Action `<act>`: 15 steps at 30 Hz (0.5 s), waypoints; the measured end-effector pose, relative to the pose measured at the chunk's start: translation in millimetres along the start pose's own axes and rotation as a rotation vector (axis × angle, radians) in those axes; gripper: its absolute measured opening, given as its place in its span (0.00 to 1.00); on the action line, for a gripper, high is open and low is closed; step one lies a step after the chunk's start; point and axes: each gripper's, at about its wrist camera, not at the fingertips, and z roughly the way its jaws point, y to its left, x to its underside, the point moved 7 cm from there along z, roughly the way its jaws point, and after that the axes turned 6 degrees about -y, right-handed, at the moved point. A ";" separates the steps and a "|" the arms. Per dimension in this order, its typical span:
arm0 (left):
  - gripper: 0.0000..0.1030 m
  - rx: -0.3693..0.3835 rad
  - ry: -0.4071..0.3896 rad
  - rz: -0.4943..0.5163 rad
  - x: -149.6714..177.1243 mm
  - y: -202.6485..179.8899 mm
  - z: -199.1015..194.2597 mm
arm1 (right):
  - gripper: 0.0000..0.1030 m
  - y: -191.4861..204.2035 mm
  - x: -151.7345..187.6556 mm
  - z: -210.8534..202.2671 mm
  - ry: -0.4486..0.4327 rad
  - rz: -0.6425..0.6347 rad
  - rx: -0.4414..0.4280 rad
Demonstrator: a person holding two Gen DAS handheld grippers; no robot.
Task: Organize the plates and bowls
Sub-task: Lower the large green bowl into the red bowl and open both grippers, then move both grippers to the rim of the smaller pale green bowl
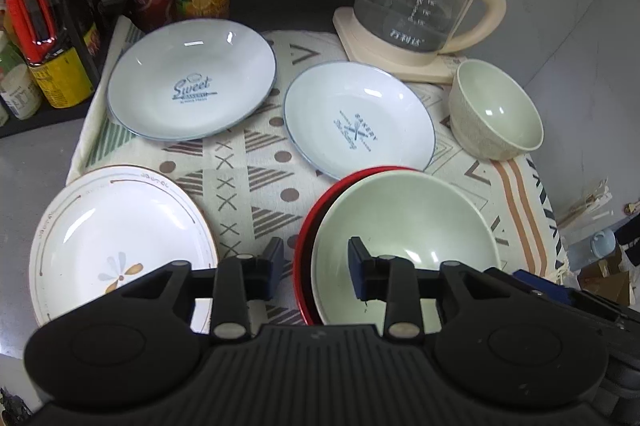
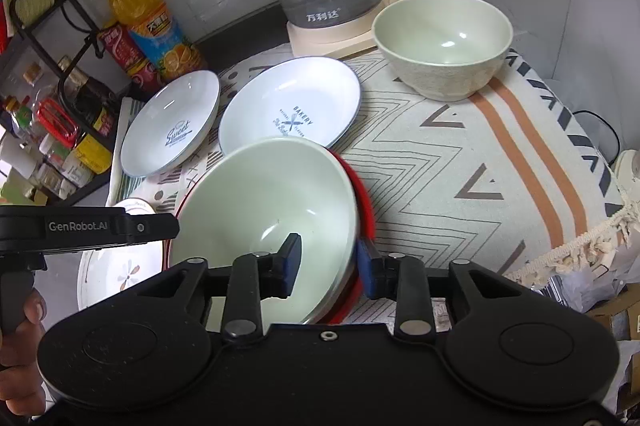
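Left wrist view: the left gripper [image 1: 316,266] is released, its pads straddling the rims of a green bowl [image 1: 404,234] nested upright in a red bowl [image 1: 316,210] on the patterned cloth [image 1: 248,166]. Right gripper [image 2: 328,258] also released, straddling the opposite rims.

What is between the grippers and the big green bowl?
Nothing. Both grippers straddle the green bowl's rim with the red dish under it: left gripper at one side, right gripper at the other, pads apart.
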 end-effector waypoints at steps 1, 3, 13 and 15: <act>0.40 -0.005 -0.008 -0.006 -0.6 -1.0 -2.6 | 0.42 -0.5 -2.2 -3.9 -0.015 -0.001 -0.004; 0.46 -0.010 -0.027 -0.010 -2.0 -4.2 -8.3 | 0.50 -3.5 -6.3 -11.4 -0.042 0.002 -0.004; 0.82 0.000 -0.133 -0.018 -10.7 -32.8 -37.1 | 0.90 -35.0 -24.2 -51.5 -0.181 0.016 0.032; 0.84 0.012 -0.134 -0.023 -13.5 -38.3 -39.1 | 0.97 -42.0 -27.6 -57.8 -0.203 0.025 0.032</act>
